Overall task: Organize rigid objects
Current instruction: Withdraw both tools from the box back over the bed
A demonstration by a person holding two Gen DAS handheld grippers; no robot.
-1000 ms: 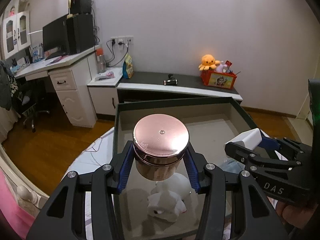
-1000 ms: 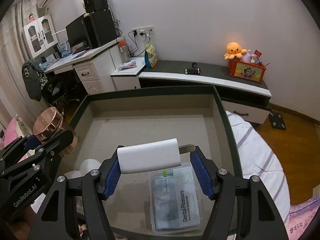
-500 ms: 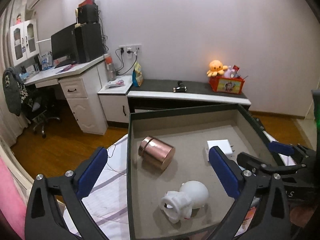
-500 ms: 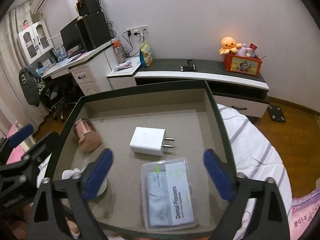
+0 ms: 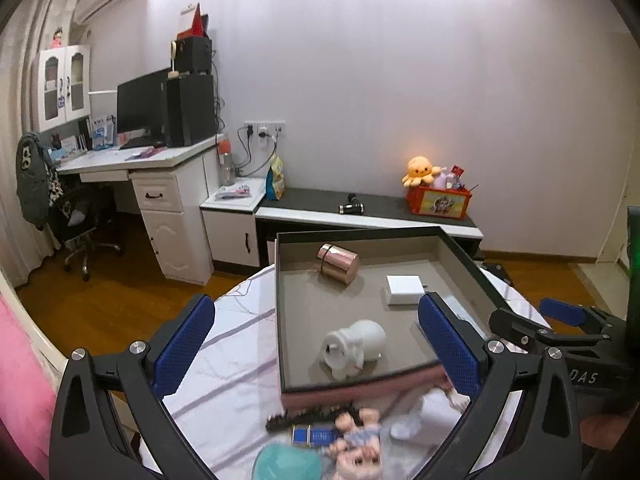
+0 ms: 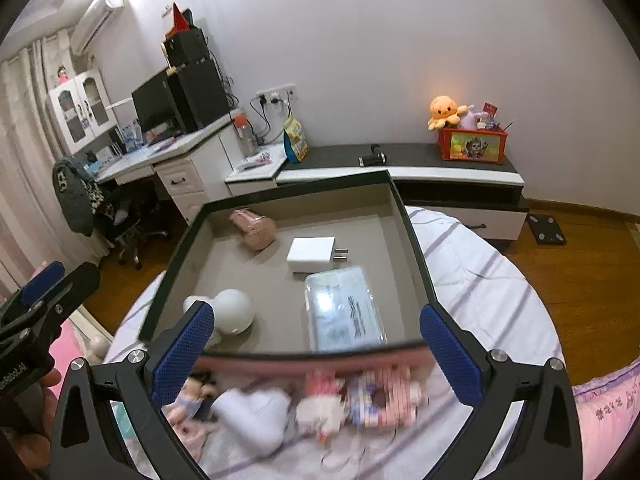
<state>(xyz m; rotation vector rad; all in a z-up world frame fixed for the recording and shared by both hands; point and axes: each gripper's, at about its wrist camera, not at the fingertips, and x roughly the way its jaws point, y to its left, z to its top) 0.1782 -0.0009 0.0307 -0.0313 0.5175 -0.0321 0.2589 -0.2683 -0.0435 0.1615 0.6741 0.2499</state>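
A dark-rimmed box [image 5: 460, 252] [image 6: 412, 236] lies on the bed. In it lie a rose-gold tin [image 5: 338, 263] [image 6: 254, 229] on its side, a white charger [image 5: 404, 289] [image 6: 312, 254], a white figurine [image 5: 354, 346] [image 6: 232, 310] and a clear floss pack [image 6: 344, 312]. My left gripper [image 5: 316, 344] is open and empty, in front of the box. My right gripper [image 6: 316, 356] is open and empty, over the box's near edge; it also shows in the left wrist view [image 5: 560, 328].
Small toys, a doll [image 5: 356, 440], a blue pack [image 5: 316, 435], a teal item [image 5: 288, 462] and blurred pink things [image 6: 360, 396] lie on the striped bedsheet [image 5: 232, 364] before the box. A desk [image 5: 132, 160] and low cabinet [image 5: 360, 212] stand behind.
Both grippers opened and let go: the tin and the charger now lie in the box. Both grippers have pulled back towards the near edge, bringing the toys on the sheet into view.
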